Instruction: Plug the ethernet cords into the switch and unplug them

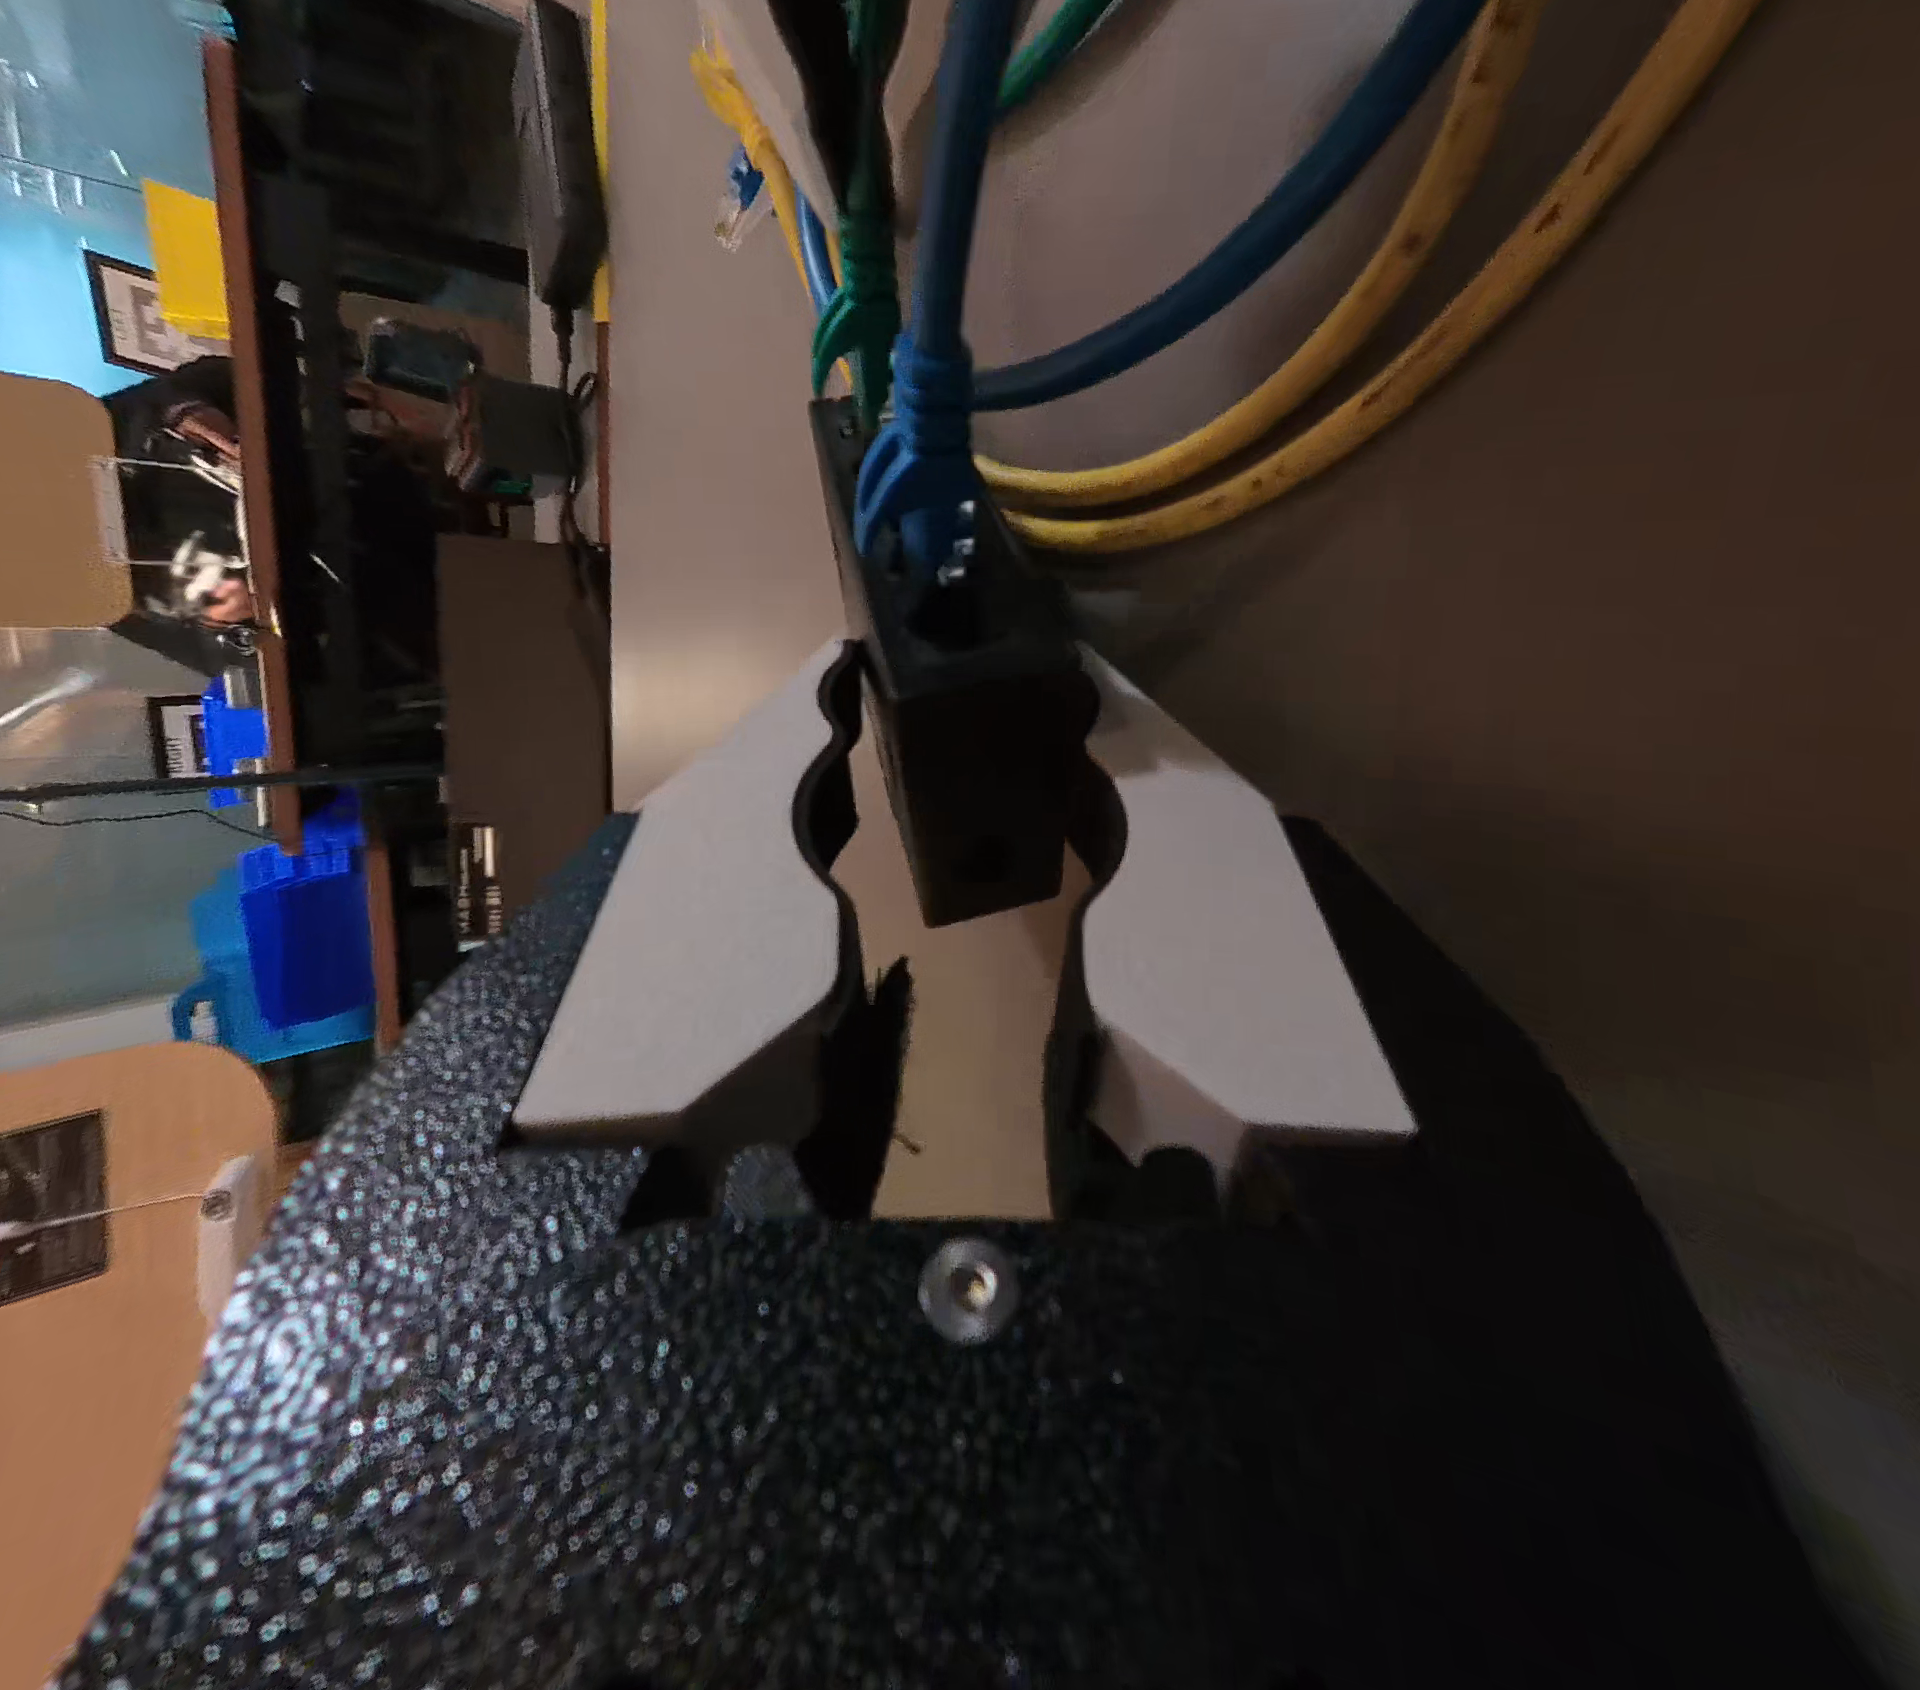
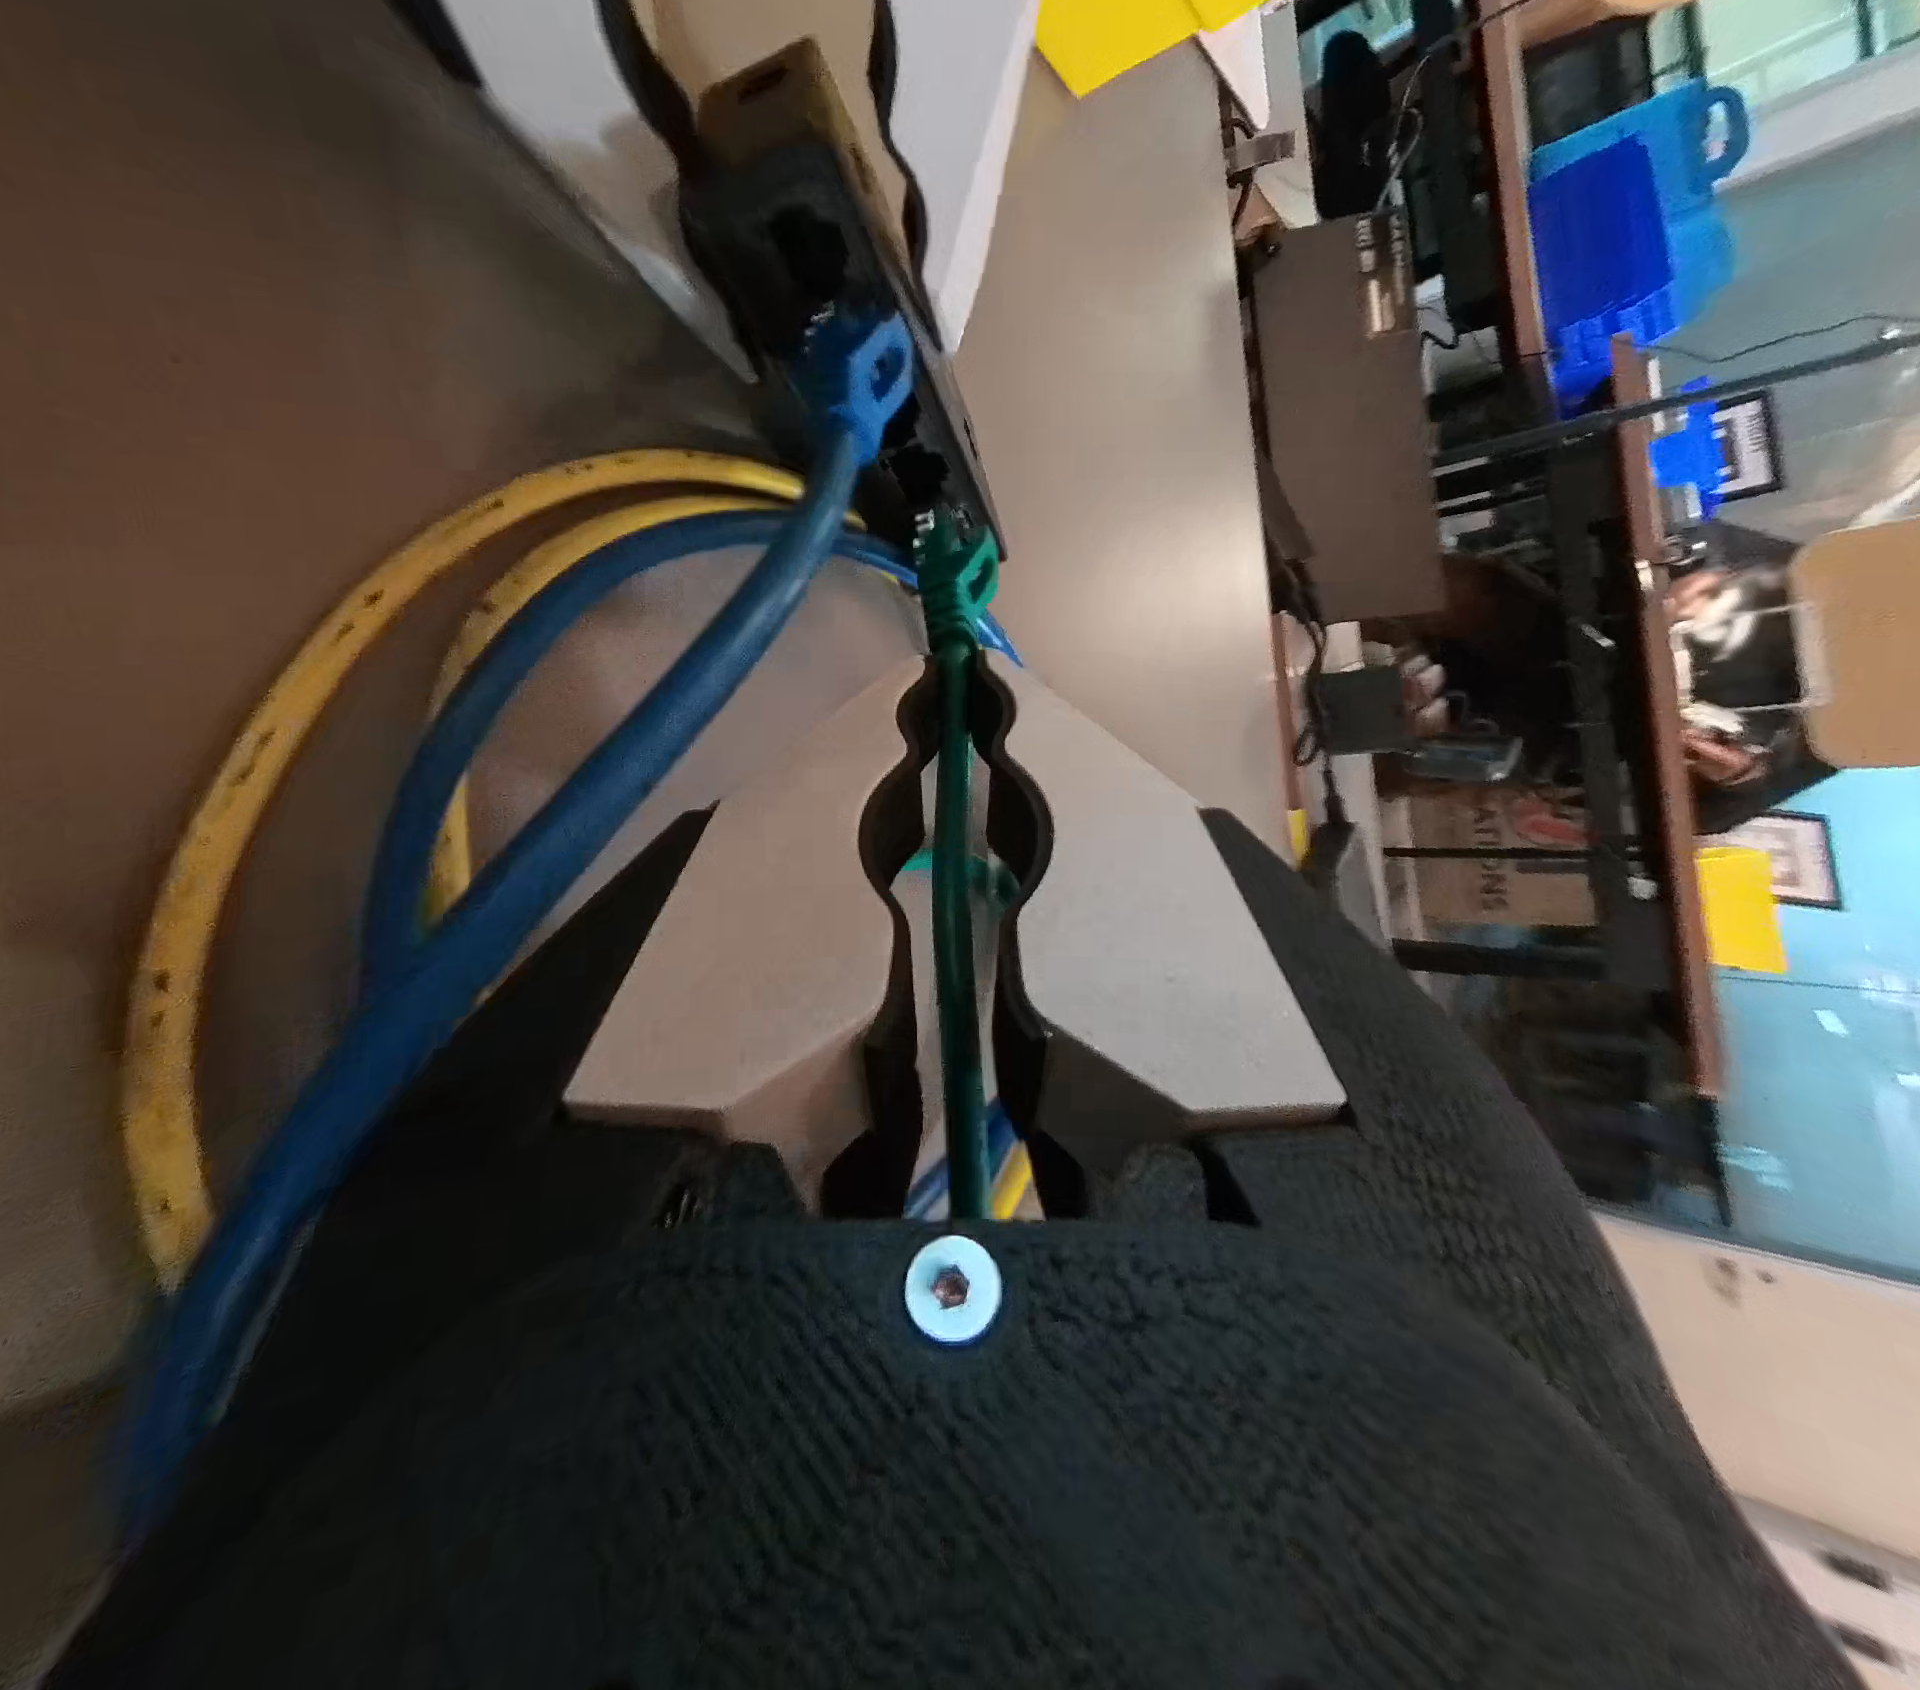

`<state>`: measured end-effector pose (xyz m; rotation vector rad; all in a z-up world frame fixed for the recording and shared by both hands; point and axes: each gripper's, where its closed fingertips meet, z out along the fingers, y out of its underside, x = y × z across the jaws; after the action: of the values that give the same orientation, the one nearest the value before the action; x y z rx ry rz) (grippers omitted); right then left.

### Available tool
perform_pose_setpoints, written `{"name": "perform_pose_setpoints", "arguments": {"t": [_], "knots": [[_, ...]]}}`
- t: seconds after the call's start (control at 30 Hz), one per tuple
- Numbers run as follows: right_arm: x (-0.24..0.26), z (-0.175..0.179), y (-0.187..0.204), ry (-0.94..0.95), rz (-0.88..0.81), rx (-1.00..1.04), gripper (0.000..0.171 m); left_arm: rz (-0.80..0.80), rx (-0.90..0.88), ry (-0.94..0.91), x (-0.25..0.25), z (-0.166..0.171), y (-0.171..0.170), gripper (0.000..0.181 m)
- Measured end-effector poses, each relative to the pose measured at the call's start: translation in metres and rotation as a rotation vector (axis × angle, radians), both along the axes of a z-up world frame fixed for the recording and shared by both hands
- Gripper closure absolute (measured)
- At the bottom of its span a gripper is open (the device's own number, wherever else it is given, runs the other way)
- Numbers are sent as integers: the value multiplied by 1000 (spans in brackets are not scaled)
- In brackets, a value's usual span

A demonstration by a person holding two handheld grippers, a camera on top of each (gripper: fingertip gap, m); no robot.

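Switch (image 1: pixel 966 705) clamped at one end by the left gripper (image 1: pixel 971 747), blue cord (image 2: pixel 868 388) and green cord (image 2: pixel 961 575) seated in its ports, right gripper (image 2: pixel 956 747) pinching the green cord just behind its plug; remaining ports apparently empty, yellow cords (image 1: pixel 1382 352) loose.

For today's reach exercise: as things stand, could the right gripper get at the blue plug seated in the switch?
Probably not straight away. The right gripper is shut on the green cord, just behind its plug. The blue plug sits farther along the switch, uncovered, so it would likely be reachable once the green cord is released.
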<state>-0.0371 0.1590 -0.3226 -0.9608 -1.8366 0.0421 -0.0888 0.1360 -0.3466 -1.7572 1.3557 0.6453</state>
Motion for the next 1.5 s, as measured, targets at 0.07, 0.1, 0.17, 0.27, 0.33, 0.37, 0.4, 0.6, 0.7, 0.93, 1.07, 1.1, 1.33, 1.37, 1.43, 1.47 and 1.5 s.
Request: {"name": "perform_pose_setpoints", "arguments": {"t": [0.07, 0.1, 0.17, 0.27, 0.33, 0.37, 0.4, 0.6, 0.7, 0.93, 1.07, 1.1, 1.33, 1.37, 1.43, 1.47, 1.5], "knots": [[1, 0, 1, -22, 15, 87, 167, 2, -1, -19, 2, 6, 1, 153], [1, 0, 1, -38, 20, 123, 168, 2, -13, -38, 3, 8, 0, 155], [0, -1, 2, -63, 21, 165, 168, 1, -38, -33, 3, 10, 0, 157], [-2, -1, 1, -51, 31, 135, 169, -11, -62, -17, 2, 11, -1, 157], [-3, -1, -1, -21, 45, 73, 169, -21, -81, -25, 2, 11, -2, 157], [-3, -1, -1, -12, 51, 51, 169, -27, -90, -29, 2, 12, -2, 157], [-3, -1, -1, -5, 55, 43, 169, -32, -98, -31, 2, 12, -3, 157], [-8, 5, 2, 15, 46, 28, 169, -37, -128, -84, 2, 13, -2, 157], [-10, 7, 3, 16, 41, 41, 169, -31, -129, -121, 2, 14, -1, 158], [-12, 7, 1, -8, 61, 65, 170, -38, -126, -172, 1, 15, -1, 158], [-15, 10, 2, -9, 57, 70, 170, -33, -129, -189, 1, 15, -1, 158], [-15, 10, 2, -6, 56, 71, 170, -30, -127, -192, 0, 15, -1, 158], [-20, 14, 3, -51, 69, 143, 171, -25, -123, -206, -2, 15, -2, 158], [-20, 14, 3, -63, 73, 149, 171, -25, -123, -208, -2, 15, -2, 158], [-21, 13, 4, -80, 76, 143, 170, -25, -125, -211, -2, 15, -1, 158], [-21, 13, 5, -86, 78, 149, 170, -21, -125, -216, -1, 15, -1, 158], [-22, 14, 5, -91, 78, 154, 170, -18, -122, -223, -1, 15, -1, 158]]}}
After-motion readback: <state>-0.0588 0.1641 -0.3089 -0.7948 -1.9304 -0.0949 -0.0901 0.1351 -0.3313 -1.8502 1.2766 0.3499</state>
